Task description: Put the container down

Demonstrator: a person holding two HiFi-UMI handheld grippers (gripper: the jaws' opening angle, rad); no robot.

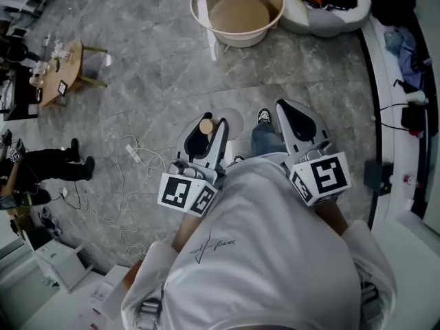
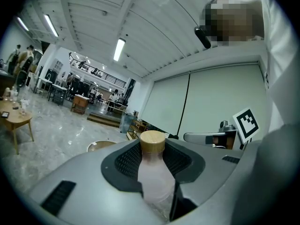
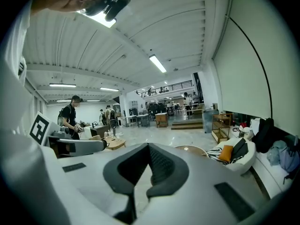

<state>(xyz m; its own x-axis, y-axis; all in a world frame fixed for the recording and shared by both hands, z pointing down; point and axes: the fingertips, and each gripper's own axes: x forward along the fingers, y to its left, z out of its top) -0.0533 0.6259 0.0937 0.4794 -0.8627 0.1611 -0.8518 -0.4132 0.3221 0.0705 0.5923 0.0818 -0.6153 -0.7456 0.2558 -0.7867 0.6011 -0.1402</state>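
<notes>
One pale, translucent container (image 2: 154,182) with a wooden cap (image 2: 153,141) sits clamped in the left gripper (image 1: 208,124). The pads press on its body and the cap points toward the jaw tips. We hold it in front of our torso, well above the ground, against our white shirt (image 1: 261,253). The right gripper (image 3: 149,150) rides alongside at 3 o'clock, its jaws pressed together on nothing.

Nothing lies under the container but floor, so we judge the step is first to reach a resting place. The likeliest is the round low table (image 1: 199,16) at 12 o'clock. To do it well we would tip the container upright, lower it until its base sits flat, then ease the jaws apart and draw back without catching the cap.

Grey marble floor (image 1: 151,67) spreads all round, glossy and hard. A white cable (image 1: 130,163) trails across it at 9 o'clock. A small wooden table (image 1: 69,60) stands at 10 o'clock and a white sofa (image 1: 330,19) heaped with cushions at 1 o'clock. A person in black (image 1: 48,163) stands at the 9 o'clock edge.
</notes>
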